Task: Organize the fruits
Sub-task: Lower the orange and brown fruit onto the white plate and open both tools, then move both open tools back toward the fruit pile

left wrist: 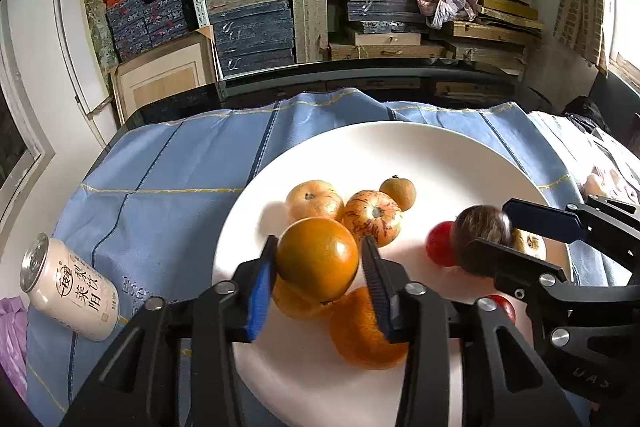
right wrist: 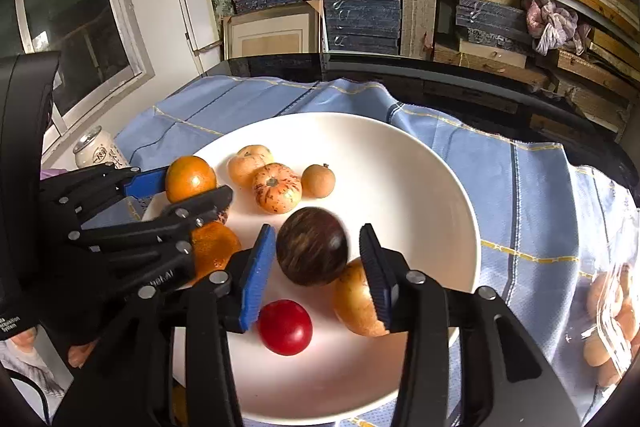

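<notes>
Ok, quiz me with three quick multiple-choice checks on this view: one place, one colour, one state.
1. Where is the drink can? A on the floor; B on the blue cloth, left of the plate; C inside a bowl.
2. What colour is the round fruit between the right tongs? A dark brown; B green; C white.
3. How do the left tongs stand? A shut on nothing; B gripping the can; C open astride an orange fruit.
Answers: B, the can sits on cloth beside the plate's rim; A, that fruit is dark brown; C, a gap shows beside the orange fruit.
</notes>
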{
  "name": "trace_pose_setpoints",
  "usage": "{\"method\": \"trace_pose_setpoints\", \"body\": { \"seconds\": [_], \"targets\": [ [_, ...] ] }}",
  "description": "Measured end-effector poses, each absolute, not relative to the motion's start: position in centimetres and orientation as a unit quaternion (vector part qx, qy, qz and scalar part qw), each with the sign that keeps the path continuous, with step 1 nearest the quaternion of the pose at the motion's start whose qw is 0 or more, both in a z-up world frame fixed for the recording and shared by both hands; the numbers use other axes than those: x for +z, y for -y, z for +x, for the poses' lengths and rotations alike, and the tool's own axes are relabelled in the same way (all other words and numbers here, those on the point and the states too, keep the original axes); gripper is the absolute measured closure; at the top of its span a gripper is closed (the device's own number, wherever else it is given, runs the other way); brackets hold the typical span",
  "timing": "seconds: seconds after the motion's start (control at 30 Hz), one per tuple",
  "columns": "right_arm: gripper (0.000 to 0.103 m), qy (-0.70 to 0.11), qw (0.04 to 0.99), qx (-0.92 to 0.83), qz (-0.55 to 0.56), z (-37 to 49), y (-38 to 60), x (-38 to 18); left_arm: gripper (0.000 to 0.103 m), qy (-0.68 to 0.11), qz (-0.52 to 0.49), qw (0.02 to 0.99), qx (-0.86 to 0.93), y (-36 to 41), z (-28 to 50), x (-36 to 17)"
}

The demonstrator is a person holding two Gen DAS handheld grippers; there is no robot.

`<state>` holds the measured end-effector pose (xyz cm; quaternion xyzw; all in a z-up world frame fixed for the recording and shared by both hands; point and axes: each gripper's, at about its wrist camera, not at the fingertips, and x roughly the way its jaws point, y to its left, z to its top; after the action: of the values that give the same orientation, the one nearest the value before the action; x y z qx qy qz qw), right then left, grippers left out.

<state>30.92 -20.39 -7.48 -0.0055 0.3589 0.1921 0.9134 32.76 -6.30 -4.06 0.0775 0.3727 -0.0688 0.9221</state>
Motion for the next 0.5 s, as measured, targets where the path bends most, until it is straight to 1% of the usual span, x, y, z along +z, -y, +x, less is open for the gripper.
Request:
{"method": "trace_pose_setpoints", "body": {
  "seconds": [0.03,0.07,0.1,0.23,0.37,0.4,0.47,0.5],
  "targets": [
    [0.054,-0.357,0.915,0.19,-0.005,30.9,20.5,-7.4,0.048,-0.37,0.079,0.923,-0.065,6.3,32.7,-4.0],
    [0.051,-0.356,0.915,0.188,-0.003,30.8,20.6,-7.3,0.039,-0.368,0.081,0.925,-0.06,6.3,32.6,-3.9],
    [0.05,-0.354,0.916,0.187,0.0,30.8,20.9,-7.2,0.034,-0.363,0.08,0.926,-0.059,6.1,32.5,-3.8],
    [0.049,-0.335,0.923,0.187,0.007,29.9,21.5,-5.6,0.033,-0.353,0.071,0.931,-0.064,5.6,32.0,-2.5],
    [0.049,-0.288,0.938,0.191,0.012,26.9,22.2,-1.7,0.032,-0.335,0.058,0.939,-0.054,4.4,30.6,0.2],
    [0.048,-0.269,0.943,0.195,0.018,25.4,22.6,-0.2,0.032,-0.331,0.054,0.941,-0.054,3.9,29.8,1.0],
    [0.041,-0.243,0.948,0.202,0.023,22.9,23.1,1.8,0.031,-0.326,0.059,0.942,-0.051,3.2,28.0,2.2],
    [0.039,-0.235,0.95,0.204,0.023,21.8,23.3,2.5,0.031,-0.323,0.066,0.943,-0.047,3.0,27.1,2.6]
  ]
}}
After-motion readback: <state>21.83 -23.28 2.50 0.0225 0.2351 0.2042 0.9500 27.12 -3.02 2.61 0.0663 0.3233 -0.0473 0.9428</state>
